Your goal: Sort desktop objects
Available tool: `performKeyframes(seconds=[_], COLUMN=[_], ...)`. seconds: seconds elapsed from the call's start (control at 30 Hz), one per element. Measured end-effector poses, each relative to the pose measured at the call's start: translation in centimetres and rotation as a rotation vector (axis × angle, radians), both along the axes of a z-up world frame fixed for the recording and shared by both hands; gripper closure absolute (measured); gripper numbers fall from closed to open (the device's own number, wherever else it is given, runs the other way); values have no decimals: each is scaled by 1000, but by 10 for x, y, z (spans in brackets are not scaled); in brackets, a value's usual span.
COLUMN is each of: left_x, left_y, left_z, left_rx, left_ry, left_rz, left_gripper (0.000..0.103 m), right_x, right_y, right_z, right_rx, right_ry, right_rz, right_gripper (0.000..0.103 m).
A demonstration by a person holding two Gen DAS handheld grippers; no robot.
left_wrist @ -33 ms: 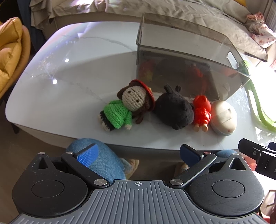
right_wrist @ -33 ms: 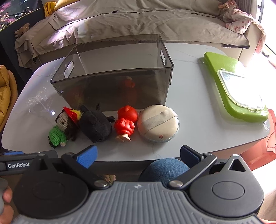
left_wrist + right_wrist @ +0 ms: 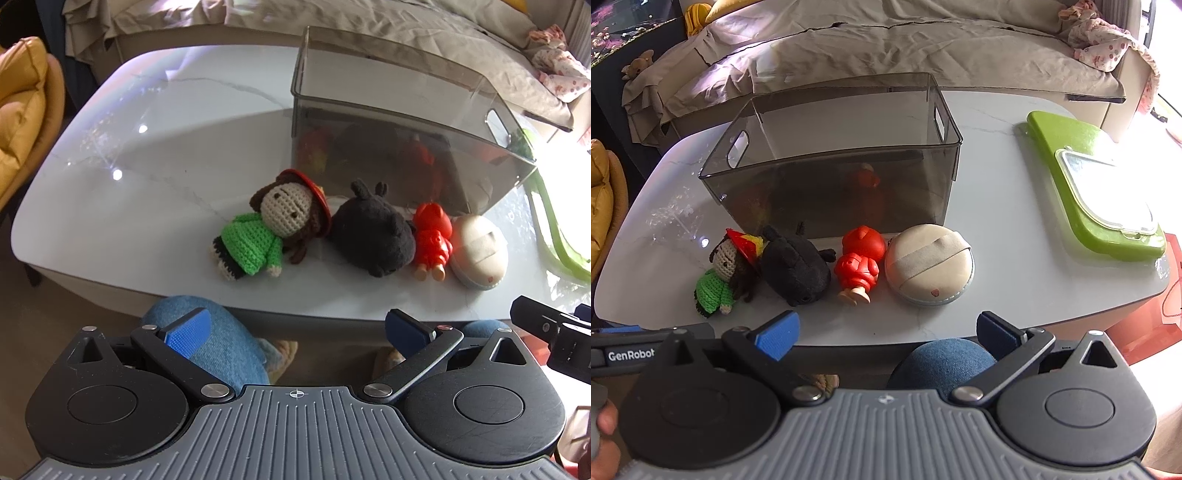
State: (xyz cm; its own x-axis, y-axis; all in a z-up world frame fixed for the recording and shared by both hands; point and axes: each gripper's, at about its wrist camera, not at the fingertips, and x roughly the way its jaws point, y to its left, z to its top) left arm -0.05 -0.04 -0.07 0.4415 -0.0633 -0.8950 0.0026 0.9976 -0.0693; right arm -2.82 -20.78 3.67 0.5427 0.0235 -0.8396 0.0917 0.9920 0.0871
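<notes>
Several toys lie in a row on the white table in front of a smoky clear bin: a crochet doll in green with a red hat, a black plush, a red figurine and a round beige pouch. The same row shows in the right wrist view: doll, plush, figurine, pouch, bin. My left gripper is open and empty, off the table's near edge. My right gripper is open and empty, near the front edge.
A green flat case with a clear lid lies on the table's right side. A sofa with a beige cover stands behind the table. A yellow cushion is at the left. The person's knees in jeans are below the grippers.
</notes>
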Motion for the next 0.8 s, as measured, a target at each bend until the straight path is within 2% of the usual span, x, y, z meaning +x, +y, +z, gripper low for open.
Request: performKeyframes(seconds=[0.27, 0.8], left_x=[-2, 1], left_y=[-2, -2], left_z=[-3, -7], left_rx=[11, -5], left_ry=[21, 50], left_rz=[-12, -16], left_gripper=[0, 0], right_x=[5, 5], right_y=[-27, -24], right_z=[-3, -6], right_rx=[16, 14], right_ry=[16, 22], right_rz=[2, 20], right_gripper=[0, 0])
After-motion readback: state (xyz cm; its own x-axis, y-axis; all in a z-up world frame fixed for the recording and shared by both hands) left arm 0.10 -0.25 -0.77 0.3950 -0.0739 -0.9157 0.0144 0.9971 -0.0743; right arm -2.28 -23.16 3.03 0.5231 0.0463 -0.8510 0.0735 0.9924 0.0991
